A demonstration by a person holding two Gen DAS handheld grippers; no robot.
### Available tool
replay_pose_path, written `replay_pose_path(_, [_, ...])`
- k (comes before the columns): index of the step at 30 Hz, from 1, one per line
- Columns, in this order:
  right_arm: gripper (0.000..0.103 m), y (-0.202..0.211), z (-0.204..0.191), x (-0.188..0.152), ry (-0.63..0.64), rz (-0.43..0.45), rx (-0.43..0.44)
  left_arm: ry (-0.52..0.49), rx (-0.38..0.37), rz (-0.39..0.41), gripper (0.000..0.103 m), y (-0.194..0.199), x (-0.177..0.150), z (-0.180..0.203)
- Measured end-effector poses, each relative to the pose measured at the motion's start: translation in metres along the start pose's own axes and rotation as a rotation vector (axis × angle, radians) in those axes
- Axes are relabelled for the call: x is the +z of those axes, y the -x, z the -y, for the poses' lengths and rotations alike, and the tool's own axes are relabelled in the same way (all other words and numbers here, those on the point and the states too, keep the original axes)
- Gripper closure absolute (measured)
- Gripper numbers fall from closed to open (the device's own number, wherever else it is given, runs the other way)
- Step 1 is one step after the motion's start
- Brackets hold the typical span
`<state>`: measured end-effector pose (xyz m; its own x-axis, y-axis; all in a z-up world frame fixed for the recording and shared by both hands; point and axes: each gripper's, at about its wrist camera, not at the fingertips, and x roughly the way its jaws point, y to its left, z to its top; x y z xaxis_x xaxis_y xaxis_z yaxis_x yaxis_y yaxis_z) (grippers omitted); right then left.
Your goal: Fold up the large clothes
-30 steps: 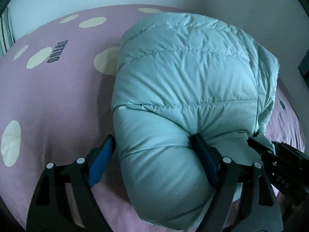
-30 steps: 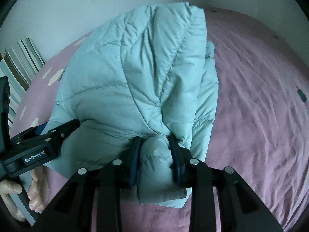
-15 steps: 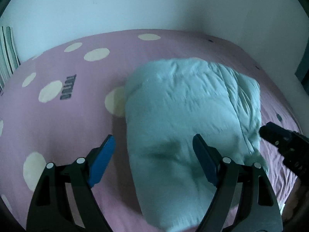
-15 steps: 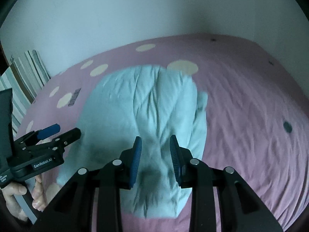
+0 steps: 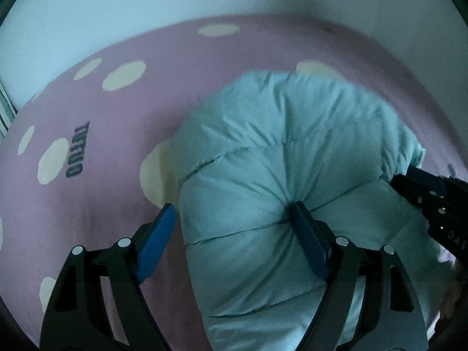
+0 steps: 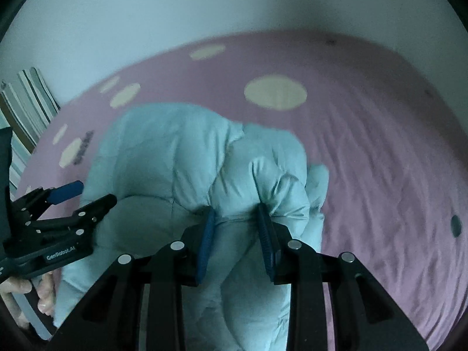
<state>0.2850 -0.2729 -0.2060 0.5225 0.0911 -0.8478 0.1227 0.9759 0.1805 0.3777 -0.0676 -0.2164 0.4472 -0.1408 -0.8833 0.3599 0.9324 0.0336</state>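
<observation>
A puffy light-teal quilted jacket (image 5: 278,152) lies bundled on the pink bed; it also shows in the right wrist view (image 6: 175,152). My left gripper (image 5: 234,225) stands wide open astride the jacket's near end, its right finger pressed into the padding and its left finger beside the jacket over the sheet. My right gripper (image 6: 237,225) has a fold of the jacket pinched between its blue pads. Each gripper shows at the edge of the other's view.
The pink bed sheet (image 5: 102,204) has cream dots and a dark printed word. A pale wall (image 6: 234,8) runs behind the bed. A striped cushion (image 6: 29,96) leans at the far left. The sheet to the right (image 6: 380,175) is wrinkled.
Half a second ago both grippers were lifted back off the jacket. Now both are down on it again, the left finger pressing in and the right pads pinching a fold.
</observation>
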Motion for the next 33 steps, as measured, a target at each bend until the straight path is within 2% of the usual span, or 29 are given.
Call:
replay_pose_path(5, [0.073, -0.032, 0.003, -0.007, 0.007, -0.052, -0.018, 0.006, 0.028, -0.026, 0.021, -0.021, -0.003, 0.005])
replay_pose_path(10, [0.073, -0.046, 0.007, -0.007, -0.007, -0.058, -0.001, 0.007, 0.042, -0.028, 0.021, -0.032, -0.006, 0.007])
replay_pose_path(14, [0.073, -0.043, 0.0, -0.005, 0.007, -0.034, -0.034, 0.009, 0.042, -0.014, 0.022, -0.032, -0.005, 0.002])
replay_pose_path(19, [0.07, -0.021, -0.008, -0.011, 0.025, 0.013, -0.07, -0.001, 0.056, 0.04, 0.022, -0.007, -0.008, 0.002])
replay_pose_path(21, [0.066, -0.007, -0.01, -0.015, 0.019, 0.038, -0.08, 0.031, 0.056, 0.057, 0.022, 0.006, -0.012, -0.004])
replay_pose_path(23, [0.055, 0.011, -0.008, -0.021, 0.004, 0.069, -0.072, 0.057, 0.06, 0.068, 0.021, 0.018, -0.018, -0.009])
replay_pose_path(26, [0.046, 0.029, -0.006, -0.033, 0.002, 0.091, -0.074, 0.093, 0.079, 0.082, 0.016, 0.036, -0.031, -0.019])
replay_pose_path(30, [0.044, 0.038, 0.002, -0.054, -0.02, 0.062, -0.044, 0.124, 0.074, 0.075, 0.012, 0.052, -0.057, -0.024])
replay_pose_path(32, [0.035, 0.036, 0.007, -0.065, -0.045, 0.046, -0.032, 0.136, 0.033, 0.056, 0.012, 0.049, -0.064, -0.023])
replay_pose_path(33, [0.034, 0.031, 0.006, -0.067, -0.055, 0.038, -0.027, 0.14, 0.025, 0.048, 0.011, 0.045, -0.067, -0.022])
